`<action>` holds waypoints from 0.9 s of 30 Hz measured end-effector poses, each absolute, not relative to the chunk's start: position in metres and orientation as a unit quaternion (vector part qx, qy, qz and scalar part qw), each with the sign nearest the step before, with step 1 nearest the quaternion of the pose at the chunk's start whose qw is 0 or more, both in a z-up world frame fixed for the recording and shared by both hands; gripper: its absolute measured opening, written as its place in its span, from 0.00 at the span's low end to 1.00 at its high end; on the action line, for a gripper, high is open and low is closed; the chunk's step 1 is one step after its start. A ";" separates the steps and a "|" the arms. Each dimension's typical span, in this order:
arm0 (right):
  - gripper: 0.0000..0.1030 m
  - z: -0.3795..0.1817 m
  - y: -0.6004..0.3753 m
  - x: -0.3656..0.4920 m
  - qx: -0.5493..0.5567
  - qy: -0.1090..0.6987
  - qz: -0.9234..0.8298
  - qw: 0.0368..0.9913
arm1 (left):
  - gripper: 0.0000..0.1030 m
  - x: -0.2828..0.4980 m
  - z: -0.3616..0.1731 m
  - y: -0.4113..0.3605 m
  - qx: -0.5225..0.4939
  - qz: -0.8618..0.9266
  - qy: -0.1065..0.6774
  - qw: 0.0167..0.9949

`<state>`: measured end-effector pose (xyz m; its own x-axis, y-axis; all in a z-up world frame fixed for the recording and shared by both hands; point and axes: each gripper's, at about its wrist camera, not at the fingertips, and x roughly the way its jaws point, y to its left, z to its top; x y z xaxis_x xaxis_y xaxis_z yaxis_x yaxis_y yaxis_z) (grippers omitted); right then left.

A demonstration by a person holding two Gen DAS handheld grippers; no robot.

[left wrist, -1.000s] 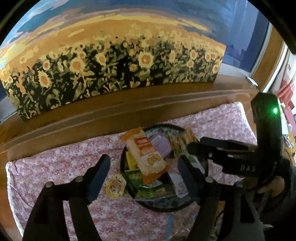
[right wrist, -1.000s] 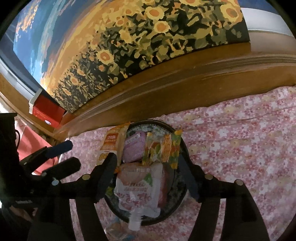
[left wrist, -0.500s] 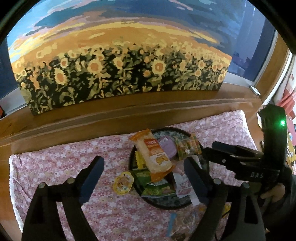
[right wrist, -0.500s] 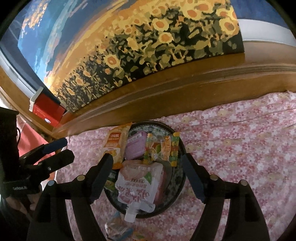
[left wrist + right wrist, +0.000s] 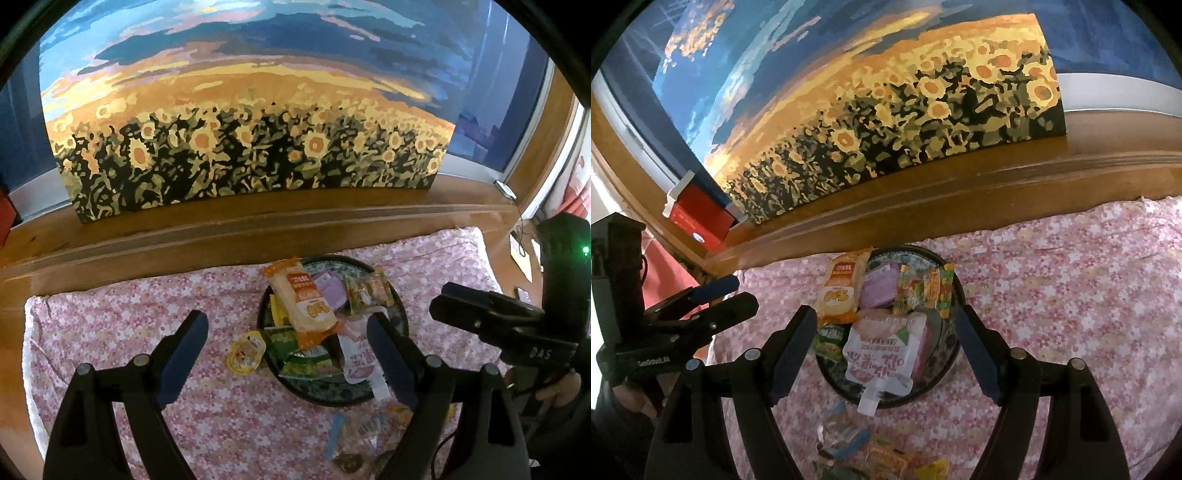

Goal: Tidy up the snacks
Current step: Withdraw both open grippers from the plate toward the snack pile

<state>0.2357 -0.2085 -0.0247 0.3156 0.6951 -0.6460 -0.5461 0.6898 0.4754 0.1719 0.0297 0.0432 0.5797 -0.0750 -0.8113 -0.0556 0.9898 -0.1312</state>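
Note:
A round dark tray [image 5: 397,301] [image 5: 945,365] on the pink floral cloth holds several snack packs: an orange cracker pack [image 5: 304,304] [image 5: 842,286], a purple pack [image 5: 330,286] [image 5: 881,286], an orange-green candy pack [image 5: 367,290] [image 5: 925,290], green packs [image 5: 306,363] and a white-pink spout pouch [image 5: 882,356] [image 5: 358,356]. A small yellow jelly cup [image 5: 246,352] lies on the cloth left of the tray. My left gripper [image 5: 286,352] is open and empty above the tray's near left side. My right gripper [image 5: 884,352] is open and empty above the pouch.
More loose snacks lie on the cloth in front of the tray [image 5: 354,441] [image 5: 864,448]. A wooden ledge [image 5: 258,218] with a sunflower painting [image 5: 251,155] runs behind. A red box [image 5: 701,218] stands at the far left.
Both grippers have pulled back and up from the tray, so it looks smaller and more of the cloth and painting shows. Both stay open and empty.

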 end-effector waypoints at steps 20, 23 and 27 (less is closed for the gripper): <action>0.76 -0.010 -0.222 0.202 0.079 0.430 0.389 0.811 | 0.88 0.143 0.055 0.020 -0.074 -0.005 0.449 0.891; 0.76 -0.008 -0.224 0.196 0.078 0.428 0.392 0.811 | 0.88 0.138 0.055 0.019 -0.072 -0.006 0.448 0.891; 0.76 -0.008 -0.227 0.187 0.076 0.428 0.393 0.810 | 0.88 0.129 0.053 0.017 -0.076 -0.007 0.449 0.890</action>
<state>0.1869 -0.2267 -0.0081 0.3238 0.7018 -0.6346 -0.5722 0.6794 0.4594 0.1293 0.0169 0.0530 0.5974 -0.0815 -0.7978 -0.0552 0.9883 -0.1423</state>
